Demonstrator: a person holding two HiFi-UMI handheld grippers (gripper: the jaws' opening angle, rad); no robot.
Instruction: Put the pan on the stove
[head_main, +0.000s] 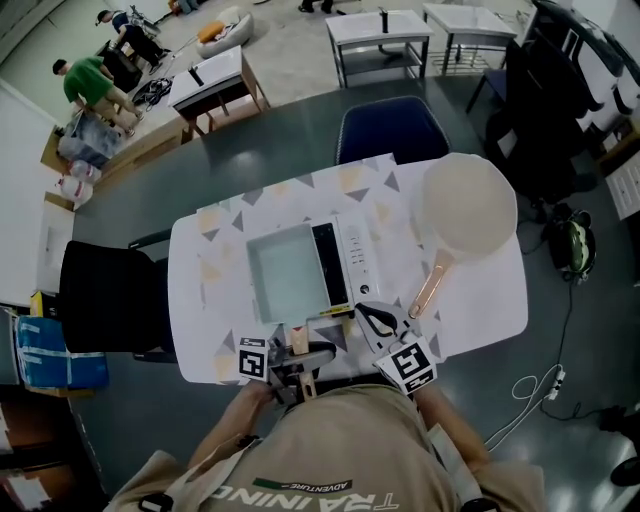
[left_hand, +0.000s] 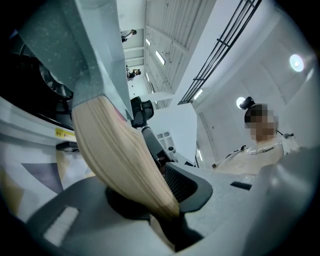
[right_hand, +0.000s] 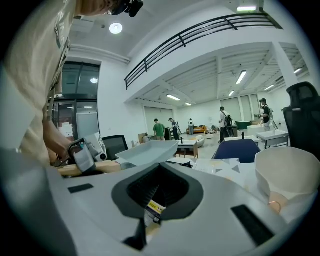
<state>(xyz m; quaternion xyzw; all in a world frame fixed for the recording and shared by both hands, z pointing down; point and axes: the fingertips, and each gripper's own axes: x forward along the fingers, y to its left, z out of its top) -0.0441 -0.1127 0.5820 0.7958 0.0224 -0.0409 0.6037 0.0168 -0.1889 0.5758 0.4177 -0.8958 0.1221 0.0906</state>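
Right tool (head_main: 375, 320) near pan (head_main: 467, 208) handle

Left tool (head_main: 305, 352), right tool (head_main: 378, 320), jaws together

- The floor (head_main: 300, 150) is dark grey-green and smooth.
- A blue chair (head_main: 390, 130) stands just behind the white table (head_main: 480, 300), and a black chair (head_main: 110, 295) stands at its left side.
- Farther away stand 3 pale tables (head_main: 380, 28).
- The walls (right_hand: 120, 95) are white. A black balcony railing (right_hand: 190, 34) runs high, and the ceiling lamps (right_hand: 116, 28) are lit.
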